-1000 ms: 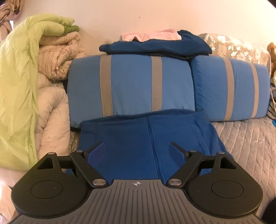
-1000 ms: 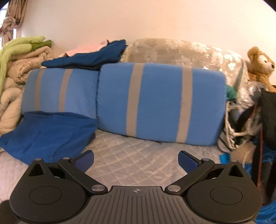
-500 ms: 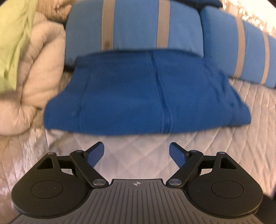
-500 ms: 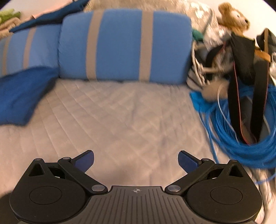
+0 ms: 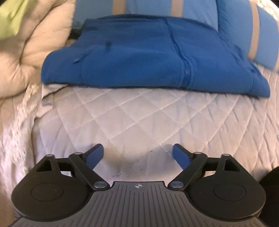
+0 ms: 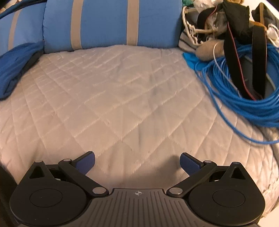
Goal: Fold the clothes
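Observation:
A folded blue fleece garment (image 5: 148, 57) with a zipper lies on the quilted white bed cover (image 5: 139, 122), leaning against the striped blue pillows (image 5: 200, 10). My left gripper (image 5: 137, 153) is open and empty, hovering over bare quilt in front of the garment, apart from it. In the right wrist view the garment's edge (image 6: 15, 66) shows at far left. My right gripper (image 6: 137, 162) is open and empty over the quilt (image 6: 122, 96).
Cream blankets (image 5: 26, 52) and a green cloth (image 5: 14, 15) pile at the left. A striped blue pillow (image 6: 108, 24) lies at the back. A coil of blue cable (image 6: 235, 90), black straps (image 6: 258, 57) and clutter sit at the right.
Both grippers have tilted downward and pulled back from the pillows. The views now look down on the quilt, and the garment sits farther from my left gripper. Both stay open.

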`<state>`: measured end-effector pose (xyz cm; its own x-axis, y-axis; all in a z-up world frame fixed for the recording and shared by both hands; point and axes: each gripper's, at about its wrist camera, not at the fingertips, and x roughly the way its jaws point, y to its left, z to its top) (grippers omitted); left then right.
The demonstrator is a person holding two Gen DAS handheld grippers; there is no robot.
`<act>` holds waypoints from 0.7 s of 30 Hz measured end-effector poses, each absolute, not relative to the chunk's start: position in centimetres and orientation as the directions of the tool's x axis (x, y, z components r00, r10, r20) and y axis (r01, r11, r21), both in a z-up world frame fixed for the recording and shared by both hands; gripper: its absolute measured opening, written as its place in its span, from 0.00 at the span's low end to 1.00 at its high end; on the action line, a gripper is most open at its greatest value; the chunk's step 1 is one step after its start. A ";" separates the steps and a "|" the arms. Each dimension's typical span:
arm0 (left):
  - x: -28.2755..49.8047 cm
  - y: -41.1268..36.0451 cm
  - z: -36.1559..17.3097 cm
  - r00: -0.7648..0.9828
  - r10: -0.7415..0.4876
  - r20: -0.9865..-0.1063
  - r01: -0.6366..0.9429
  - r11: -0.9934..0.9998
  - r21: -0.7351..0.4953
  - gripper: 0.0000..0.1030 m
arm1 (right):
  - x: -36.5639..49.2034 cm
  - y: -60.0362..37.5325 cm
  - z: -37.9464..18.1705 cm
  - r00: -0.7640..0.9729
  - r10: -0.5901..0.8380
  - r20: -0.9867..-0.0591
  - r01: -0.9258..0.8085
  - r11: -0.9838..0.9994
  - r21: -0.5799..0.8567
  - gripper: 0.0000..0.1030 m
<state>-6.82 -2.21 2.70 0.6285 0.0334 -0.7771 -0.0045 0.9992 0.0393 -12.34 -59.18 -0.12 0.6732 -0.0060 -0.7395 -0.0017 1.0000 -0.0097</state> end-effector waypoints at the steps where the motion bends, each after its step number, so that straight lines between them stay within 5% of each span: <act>1: -7.1 -1.9 2.4 0.638 0.027 -0.769 -0.012 1.000 0.025 0.96 | -12.5 -59.3 -0.3 0.679 -0.003 -0.734 0.005 1.000 0.000 1.00; 21: -4.9 -2.0 1.6 0.671 0.034 -0.740 -0.021 0.999 0.026 1.00 | -11.1 -59.1 -1.2 0.733 -0.059 -0.678 0.092 0.996 0.012 1.00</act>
<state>-4.94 -2.03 1.61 0.6715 0.0336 -0.7403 -0.0214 0.9994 0.0259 -11.14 -59.08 -1.18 0.7330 -0.0592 -0.6777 0.0917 0.9957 0.0122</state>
